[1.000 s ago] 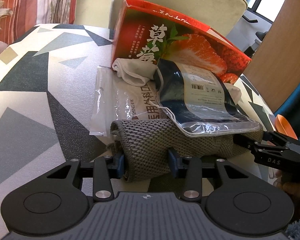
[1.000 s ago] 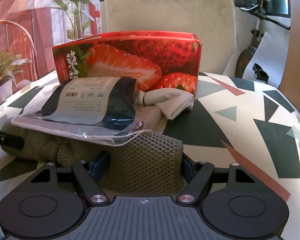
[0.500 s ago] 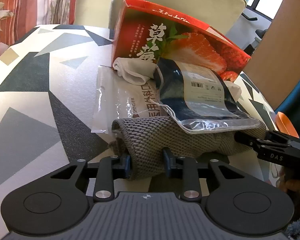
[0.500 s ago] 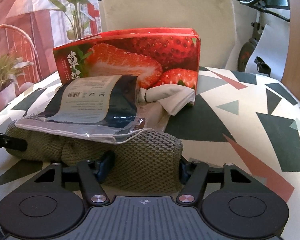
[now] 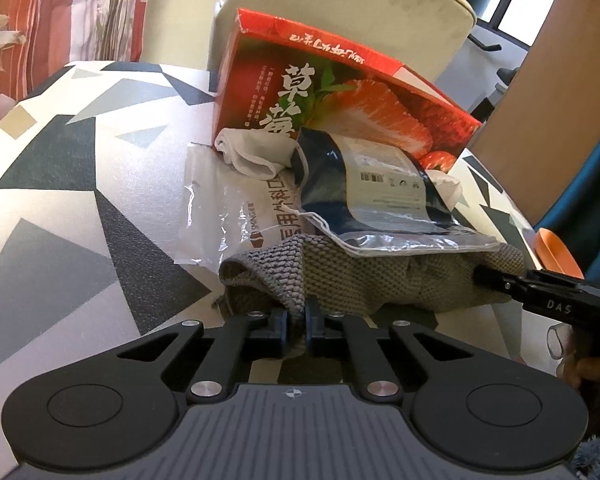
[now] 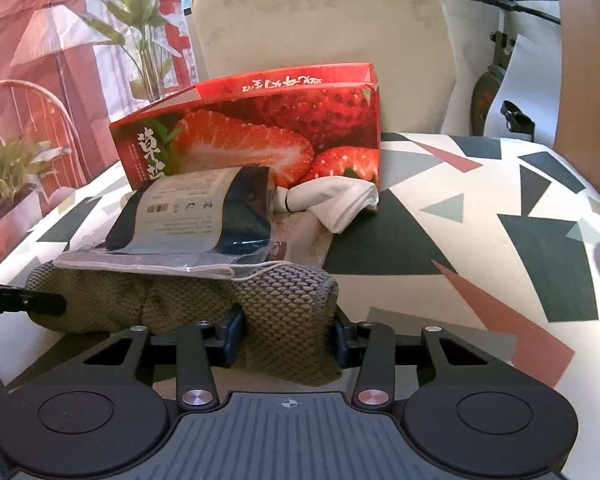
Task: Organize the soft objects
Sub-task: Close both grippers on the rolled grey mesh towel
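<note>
Bright daylight from rear windows, sharp centre, fisheye warp & dark corners

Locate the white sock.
In both wrist views the white sock lies against the strawberry box, beside the dark packet, behind the knitted cloth.

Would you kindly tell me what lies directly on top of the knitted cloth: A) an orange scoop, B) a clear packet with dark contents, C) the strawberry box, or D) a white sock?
B: the clear packet overlaps the top edge of the knitted cloth.

Coarse knitted cloth point(image 5: 380, 276) lies under a glossy plastic pouch point(image 5: 380, 200) beside printed cardboard box point(image 5: 340, 92).
</note>
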`<state>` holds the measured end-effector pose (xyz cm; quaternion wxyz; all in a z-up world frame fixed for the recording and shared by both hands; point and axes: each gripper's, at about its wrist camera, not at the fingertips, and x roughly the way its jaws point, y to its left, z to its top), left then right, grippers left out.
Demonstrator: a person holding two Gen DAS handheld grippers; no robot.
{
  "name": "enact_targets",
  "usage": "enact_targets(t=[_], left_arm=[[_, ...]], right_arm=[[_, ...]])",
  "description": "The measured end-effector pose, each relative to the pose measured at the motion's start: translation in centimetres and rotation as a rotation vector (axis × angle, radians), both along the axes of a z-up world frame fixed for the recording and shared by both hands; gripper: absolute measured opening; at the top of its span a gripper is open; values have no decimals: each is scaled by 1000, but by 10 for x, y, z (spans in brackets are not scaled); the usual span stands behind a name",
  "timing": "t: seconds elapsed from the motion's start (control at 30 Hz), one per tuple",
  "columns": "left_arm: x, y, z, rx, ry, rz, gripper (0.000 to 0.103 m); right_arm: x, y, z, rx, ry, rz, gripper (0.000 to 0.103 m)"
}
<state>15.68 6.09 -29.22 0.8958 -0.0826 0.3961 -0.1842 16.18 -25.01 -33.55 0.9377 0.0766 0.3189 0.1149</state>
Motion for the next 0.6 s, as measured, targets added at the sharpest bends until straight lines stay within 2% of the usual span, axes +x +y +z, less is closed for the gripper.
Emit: enact_targets(t=[0.37, 0.6], left_arm=[[-19, 6, 0, -38, -9, -8, 7], [-23, 17, -4, -60, 23, 37, 7]], right_arm=[[-15, -2, -1, 28, 14, -14, 40], [-26, -4, -1, 46, 22, -20, 41]])
